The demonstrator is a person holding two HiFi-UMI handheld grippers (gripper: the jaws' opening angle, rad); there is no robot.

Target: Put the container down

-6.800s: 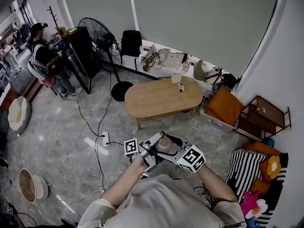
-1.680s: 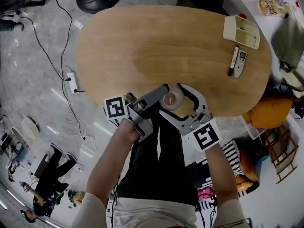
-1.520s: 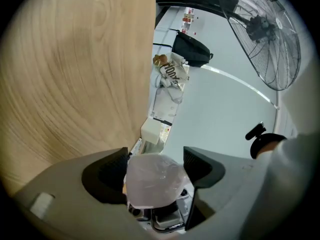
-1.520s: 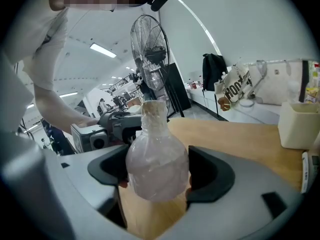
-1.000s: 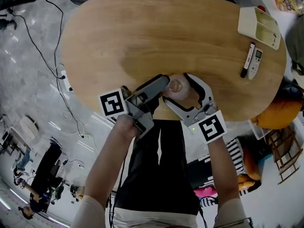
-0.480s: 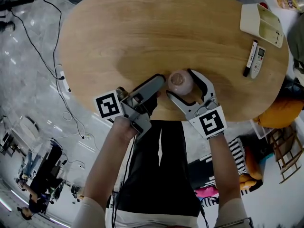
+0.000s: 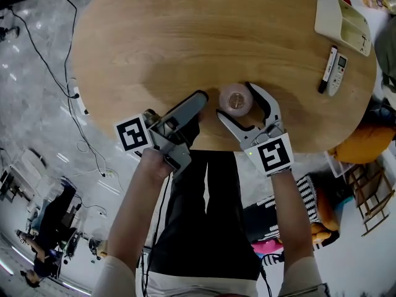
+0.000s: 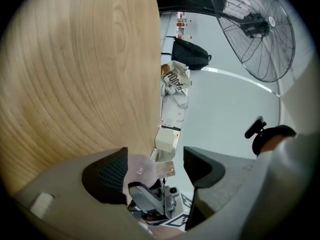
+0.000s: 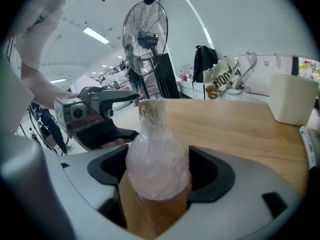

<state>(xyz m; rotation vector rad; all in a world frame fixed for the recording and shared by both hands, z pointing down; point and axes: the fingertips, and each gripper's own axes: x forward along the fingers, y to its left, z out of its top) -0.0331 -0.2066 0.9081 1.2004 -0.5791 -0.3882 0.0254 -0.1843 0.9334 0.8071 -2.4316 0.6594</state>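
1. The right gripper [image 7: 236, 101] clenches the pinkish, round-bellied container wrapped in clear film [image 9: 157, 161] at its belly, and both pads touch it.
2. The left gripper [image 8: 155, 170] is just beside it, with its jaws parted and holding nothing.
3. The container stands upright near the close edge of the oval wooden table [image 7: 185, 36].

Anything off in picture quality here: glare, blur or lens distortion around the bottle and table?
Head view: sharp and evenly lit, mild wide-lens bend toward the edges, a soft shadow on the table beside the bottle. Left gripper view: heavy fisheye, black corners, left tongs blurred up close. Right gripper view: bottle slightly soft, faint sheen on its wrap, no harsh glare.
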